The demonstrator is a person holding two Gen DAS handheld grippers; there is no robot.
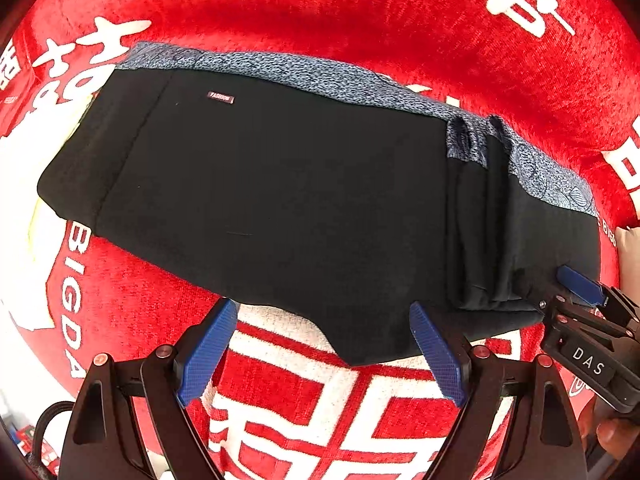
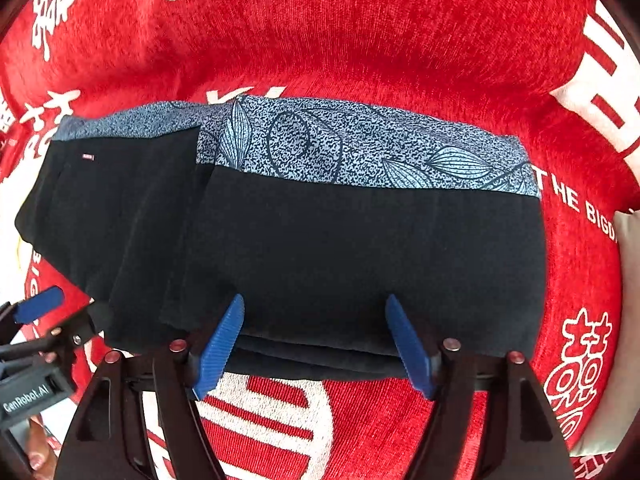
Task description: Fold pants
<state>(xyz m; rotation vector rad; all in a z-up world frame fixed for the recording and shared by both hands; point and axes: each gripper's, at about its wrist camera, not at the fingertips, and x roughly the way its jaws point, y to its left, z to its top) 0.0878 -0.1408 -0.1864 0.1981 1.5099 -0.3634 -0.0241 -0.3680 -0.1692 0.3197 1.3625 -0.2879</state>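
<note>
Both claws stand wide, holding nothing: left claw [image 1: 324,354] at the near hem, right claw [image 2: 316,346] at the folded end. The pants [image 1: 280,192] lie on the red cloth [image 1: 360,12]. Best to pinch every layer, then lift evenly toward the patterned band [image 2: 360,148].

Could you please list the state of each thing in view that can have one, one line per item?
pants: partly folded, one end doubled over onto the rest, lying flat on the cloth.
left gripper: open, at the near edge of the pants, holding nothing.
right gripper: open, at the near edge of the folded part, holding nothing.
red cloth: spread out under the pants.
</note>
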